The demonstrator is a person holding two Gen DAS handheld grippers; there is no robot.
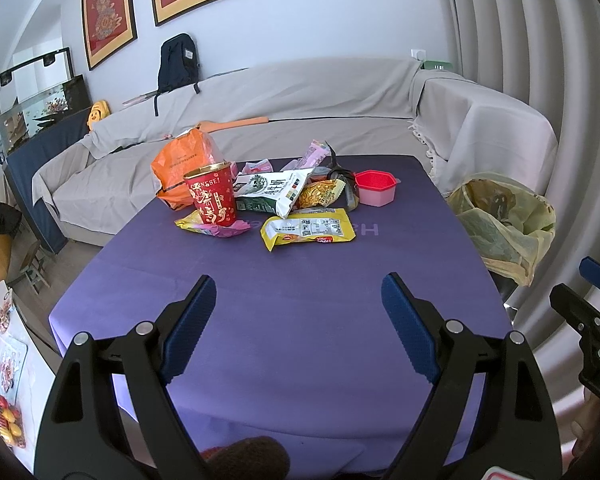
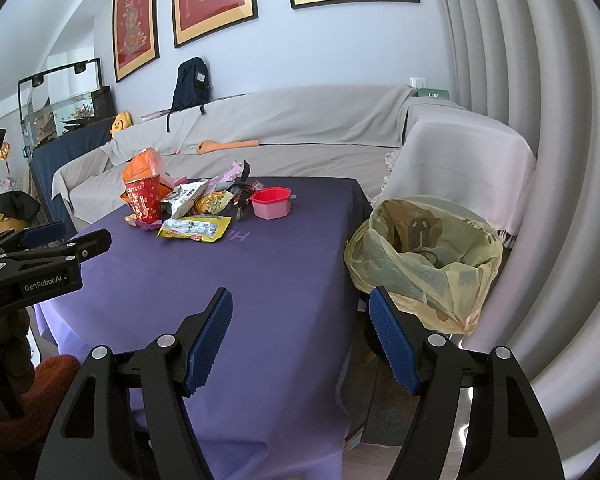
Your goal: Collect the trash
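A pile of trash lies at the far end of the purple table (image 1: 284, 320): a red paper cup (image 1: 212, 196), an orange bag (image 1: 184, 164), a white-green wrapper (image 1: 274, 192), a yellow wrapper (image 1: 308, 230) and a pink-red tub (image 1: 375, 188). The pile also shows in the right wrist view, with the cup (image 2: 143, 198) and yellow wrapper (image 2: 196, 229). A bin lined with a yellow bag (image 2: 424, 260) stands off the table's right edge. My left gripper (image 1: 299, 286) is open and empty above the near table. My right gripper (image 2: 301, 300) is open and empty near the table's right edge.
A sofa under a grey cover (image 1: 300, 96) runs behind the table and around its right side. A dark backpack (image 1: 178, 62) sits on its back. A fish tank (image 1: 32, 96) stands at the left. Grey curtains (image 2: 540, 140) hang at the right.
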